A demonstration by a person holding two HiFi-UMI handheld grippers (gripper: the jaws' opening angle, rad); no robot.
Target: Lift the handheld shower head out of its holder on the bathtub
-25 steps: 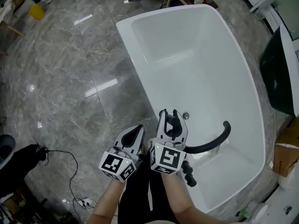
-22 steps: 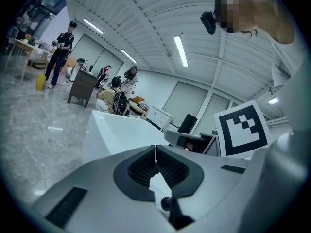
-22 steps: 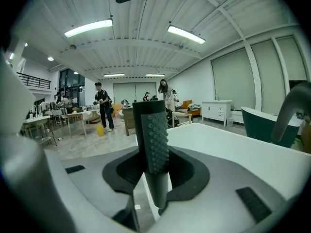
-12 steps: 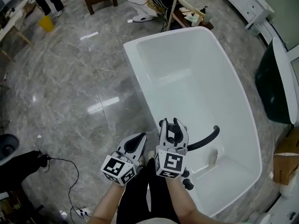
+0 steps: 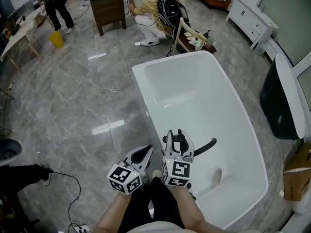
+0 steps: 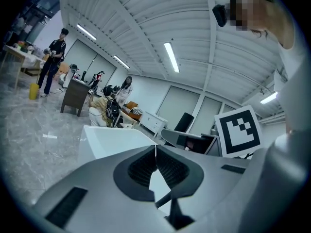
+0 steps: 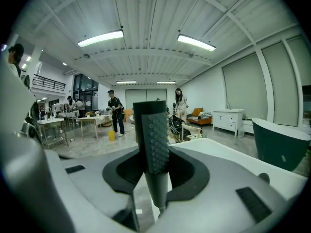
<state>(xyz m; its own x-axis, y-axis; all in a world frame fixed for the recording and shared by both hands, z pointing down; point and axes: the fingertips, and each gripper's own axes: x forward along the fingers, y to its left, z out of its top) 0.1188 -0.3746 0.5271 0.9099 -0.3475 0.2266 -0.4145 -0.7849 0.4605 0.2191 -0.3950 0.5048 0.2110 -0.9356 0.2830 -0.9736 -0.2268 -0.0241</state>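
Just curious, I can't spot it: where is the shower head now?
In the head view, the shower head sits between the right gripper's fingers, over the bathtub's near end.

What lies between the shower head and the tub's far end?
Only bare white tub interior, in the head view; the right tool grips the shower head.

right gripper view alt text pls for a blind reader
The right tool grips a dark handheld shower head upright, its dotted spray face showing. Behind: a white bathtub rim and a bright hall with people standing.
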